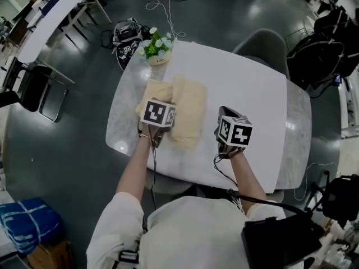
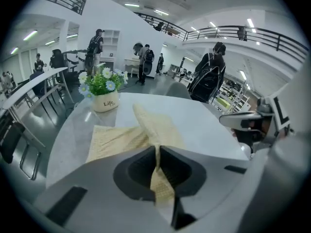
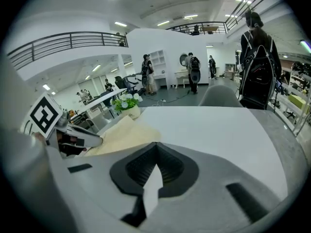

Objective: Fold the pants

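Pale yellow pants (image 1: 188,108) lie partly folded on the left half of the white table (image 1: 247,88). My left gripper (image 1: 160,116) is over their near left edge, shut on a fold of the fabric; in the left gripper view the cloth (image 2: 121,137) rises in a ridge from the closed jaws of the left gripper (image 2: 157,147). My right gripper (image 1: 227,116) hovers to the right of the pants, over bare table. In its own view the right gripper (image 3: 156,145) has its jaws together with nothing between them, and the pants (image 3: 121,135) lie off to the left.
A pot of flowers (image 1: 157,46) stands at the table's far left corner, just beyond the pants. A grey chair (image 1: 263,41) is tucked in at the far side. Dark bags (image 1: 317,49) sit on the floor to the right, cables and a bag at the far left.
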`<act>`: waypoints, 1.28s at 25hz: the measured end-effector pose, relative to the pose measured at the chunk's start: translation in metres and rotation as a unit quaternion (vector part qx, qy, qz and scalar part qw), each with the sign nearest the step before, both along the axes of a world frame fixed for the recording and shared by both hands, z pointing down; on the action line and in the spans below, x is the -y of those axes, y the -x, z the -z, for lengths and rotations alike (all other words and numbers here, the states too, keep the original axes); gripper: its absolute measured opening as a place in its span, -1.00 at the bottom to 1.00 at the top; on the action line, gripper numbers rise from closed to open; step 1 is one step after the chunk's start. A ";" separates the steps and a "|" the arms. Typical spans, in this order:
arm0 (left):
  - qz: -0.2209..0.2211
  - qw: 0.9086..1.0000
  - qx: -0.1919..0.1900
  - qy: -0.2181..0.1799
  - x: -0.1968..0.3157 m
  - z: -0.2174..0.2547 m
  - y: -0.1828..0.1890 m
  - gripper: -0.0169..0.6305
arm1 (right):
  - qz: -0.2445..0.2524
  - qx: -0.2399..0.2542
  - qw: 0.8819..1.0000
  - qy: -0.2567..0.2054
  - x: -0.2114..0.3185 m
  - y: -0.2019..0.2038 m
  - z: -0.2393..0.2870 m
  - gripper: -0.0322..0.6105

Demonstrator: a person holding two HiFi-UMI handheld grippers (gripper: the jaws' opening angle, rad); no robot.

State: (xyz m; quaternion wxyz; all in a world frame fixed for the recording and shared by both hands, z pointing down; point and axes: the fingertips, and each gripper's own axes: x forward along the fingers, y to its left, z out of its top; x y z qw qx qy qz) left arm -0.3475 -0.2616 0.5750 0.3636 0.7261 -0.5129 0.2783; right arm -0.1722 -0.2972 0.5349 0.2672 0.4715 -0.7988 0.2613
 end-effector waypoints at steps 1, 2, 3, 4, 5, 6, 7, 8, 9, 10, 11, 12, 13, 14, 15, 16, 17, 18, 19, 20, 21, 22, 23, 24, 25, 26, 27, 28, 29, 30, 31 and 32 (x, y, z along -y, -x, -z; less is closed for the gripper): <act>0.002 1.000 0.004 -0.001 0.000 0.001 0.008 -0.85 | 0.003 0.001 1.000 0.001 -0.001 0.006 -0.001 -0.92; 0.004 1.000 0.007 -0.003 -0.001 0.002 0.015 -0.85 | 0.007 0.002 1.000 0.002 -0.001 0.011 -0.002 -0.92; 0.005 1.000 0.010 -0.005 -0.001 0.004 0.021 -0.85 | 0.010 0.003 1.000 0.003 -0.001 0.015 -0.003 -0.92; 0.005 1.000 0.012 -0.009 -0.001 0.007 0.026 -0.85 | 0.014 0.003 1.000 0.003 -0.002 0.019 -0.002 -0.92; 0.004 1.000 0.013 -0.012 -0.001 0.011 0.030 -0.85 | 0.016 0.004 1.000 0.003 -0.002 0.023 -0.002 -0.92; 0.004 1.000 0.015 -0.015 -0.001 0.014 0.034 -0.85 | 0.018 0.004 1.000 0.003 -0.003 0.026 -0.002 -0.92; 0.003 1.000 0.016 -0.018 0.000 0.015 0.040 -0.85 | 0.020 0.003 1.000 0.003 -0.003 0.029 -0.001 -0.92; 0.003 1.000 0.018 -0.019 0.000 0.016 0.045 -0.85 | 0.021 0.003 1.000 0.002 -0.004 0.032 -0.001 -0.92; 0.004 1.000 0.021 -0.021 0.000 0.017 0.052 -0.85 | 0.021 0.003 1.000 0.002 -0.004 0.035 -0.001 -0.92; 0.006 0.999 0.023 -0.021 0.000 0.017 0.058 -0.85 | 0.021 0.001 1.000 0.002 -0.005 0.036 -0.001 -0.92; 0.009 0.999 0.025 -0.021 0.000 0.017 0.065 -0.85 | 0.021 -0.001 1.000 0.003 -0.006 0.037 -0.001 -0.92; 0.014 0.999 0.027 -0.019 0.000 0.017 0.073 -0.85 | 0.021 -0.003 1.000 0.004 -0.007 0.037 -0.001 -0.92; 0.021 0.999 0.029 -0.018 -0.001 0.016 0.080 -0.85 | 0.020 -0.004 1.000 0.005 -0.007 0.036 -0.003 -0.92; 0.028 0.999 0.031 -0.017 -0.002 0.014 0.088 -0.85 | 0.020 -0.006 1.000 0.006 -0.008 0.035 -0.005 -0.92; 0.036 0.999 0.033 -0.017 -0.003 0.012 0.095 -0.85 | 0.019 -0.008 1.000 0.007 -0.008 0.034 -0.006 -0.92; 0.045 0.998 0.035 -0.018 -0.003 0.009 0.103 -0.85 | 0.018 -0.010 1.000 0.008 -0.008 0.033 -0.008 -0.92; 0.058 0.997 0.039 -0.021 -0.003 0.005 0.111 -0.85 | 0.018 -0.011 1.000 0.009 -0.008 0.032 -0.010 -0.92; 0.074 0.996 0.049 -0.027 -0.002 0.000 0.119 -0.85 | 0.018 -0.013 1.000 0.010 -0.008 0.030 -0.012 -0.92; 0.093 0.993 0.063 -0.037 0.000 -0.004 0.128 -0.84 | 0.019 -0.015 1.000 0.012 -0.008 0.030 -0.015 -0.92; 0.113 0.989 0.076 -0.049 0.001 -0.007 0.137 -0.83 | 0.020 -0.016 1.000 0.014 -0.009 0.029 -0.019 -0.92; 0.132 0.986 0.084 -0.061 0.002 -0.007 0.144 -0.76 | 0.021 -0.017 0.999 0.017 -0.010 0.028 -0.022 -0.92; 0.150 0.983 0.082 -0.071 0.002 -0.004 0.149 -0.64 | 0.023 -0.019 0.999 0.020 -0.011 0.027 -0.026 -0.92; 0.166 0.980 0.074 -0.080 0.001 0.000 0.151 -0.61 | 0.024 -0.021 0.999 0.022 -0.012 0.027 -0.029 -0.92; 0.177 0.978 0.064 -0.085 0.000 0.004 0.151 -0.61 | 0.026 -0.022 0.999 0.024 -0.012 0.025 -0.031 -0.92; 0.184 0.977 0.056 -0.088 0.000 0.006 0.148 -0.61 | 0.026 -0.022 0.999 0.025 -0.012 0.024 -0.034 -0.92; 0.186 0.977 0.052 -0.091 -0.001 0.006 0.145 -0.61 | 0.026 -0.022 0.999 0.027 -0.012 0.022 -0.036 -0.92; 0.185 0.977 0.052 -0.093 -0.002 0.006 0.140 -0.61 | 0.026 -0.021 0.999 0.028 -0.013 0.020 -0.037 -0.92; 0.184 0.977 0.053 -0.096 -0.003 0.007 0.135 -0.61 | 0.027 -0.019 0.999 0.029 -0.013 0.019 -0.038 -0.92; 0.184 0.976 0.054 -0.099 -0.004 0.009 0.130 -0.61 | 0.029 -0.017 0.999 0.029 -0.013 0.018 -0.038 -0.92; 0.187 0.975 0.054 -0.104 -0.005 0.011 0.125 -0.61 | 0.031 -0.014 0.999 0.028 -0.013 0.017 -0.037 -0.92; 0.192 0.974 0.051 -0.109 -0.006 0.015 0.120 -0.61 | 0.032 -0.011 0.999 0.026 -0.013 0.016 -0.036 -0.92; 0.198 0.972 0.047 -0.115 -0.008 0.019 0.115 -0.61 | 0.034 -0.009 0.999 0.023 -0.013 0.014 -0.033 -0.92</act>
